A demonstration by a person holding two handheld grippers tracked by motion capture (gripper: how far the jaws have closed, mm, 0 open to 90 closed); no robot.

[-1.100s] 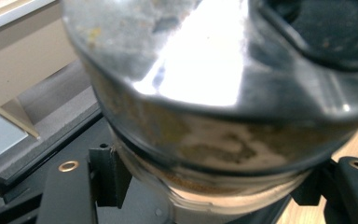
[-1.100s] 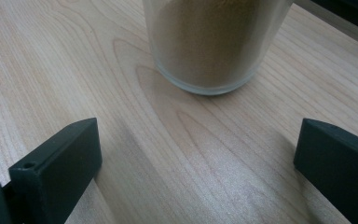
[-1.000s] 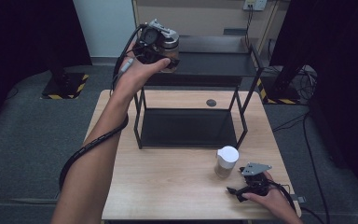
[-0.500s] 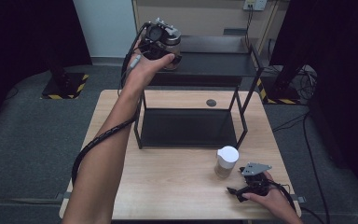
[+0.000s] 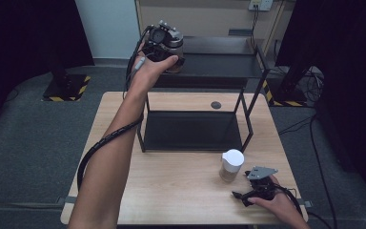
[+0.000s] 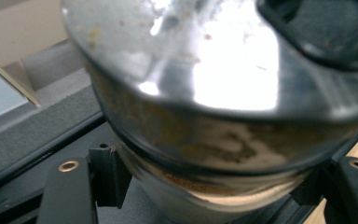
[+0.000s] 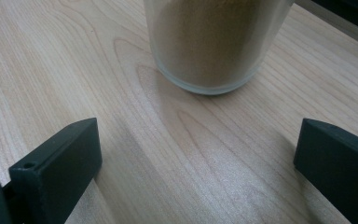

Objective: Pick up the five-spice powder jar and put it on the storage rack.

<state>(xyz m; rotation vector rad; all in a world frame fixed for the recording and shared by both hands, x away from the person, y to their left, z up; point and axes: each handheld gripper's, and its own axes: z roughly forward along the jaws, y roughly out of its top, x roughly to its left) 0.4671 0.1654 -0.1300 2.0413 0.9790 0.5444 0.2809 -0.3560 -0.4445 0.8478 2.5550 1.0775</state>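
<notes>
A glass jar (image 5: pixel 176 42) with a shiny metal lid and brown powder inside is held by my left gripper (image 5: pixel 167 50) at the left end of the black rack's top shelf (image 5: pixel 224 64). In the left gripper view the jar (image 6: pixel 205 98) looms close, and my left gripper (image 6: pixel 205 189) is shut on its glass body below the lid. Whether the jar rests on the shelf I cannot tell. My right gripper (image 5: pixel 253 190) lies on the table at the front right. It (image 7: pixel 196 163) stands open facing a white-lidded jar (image 5: pixel 232 164) of brown powder (image 7: pixel 214 42), with nothing between its fingers.
The black metal rack stands mid-table with a lower shelf (image 5: pixel 193 131) under the top one. A small dark round spot (image 5: pixel 216 105) marks the wooden table (image 5: pixel 171 191) behind it. Dark floor and a hazard-striped base (image 5: pixel 66 88) lie beyond.
My left hand has reached a little farther out and lower over the rack's top shelf, carrying the metal-lidded jar. The right hand and the white-lidded jar have stayed put.
</notes>
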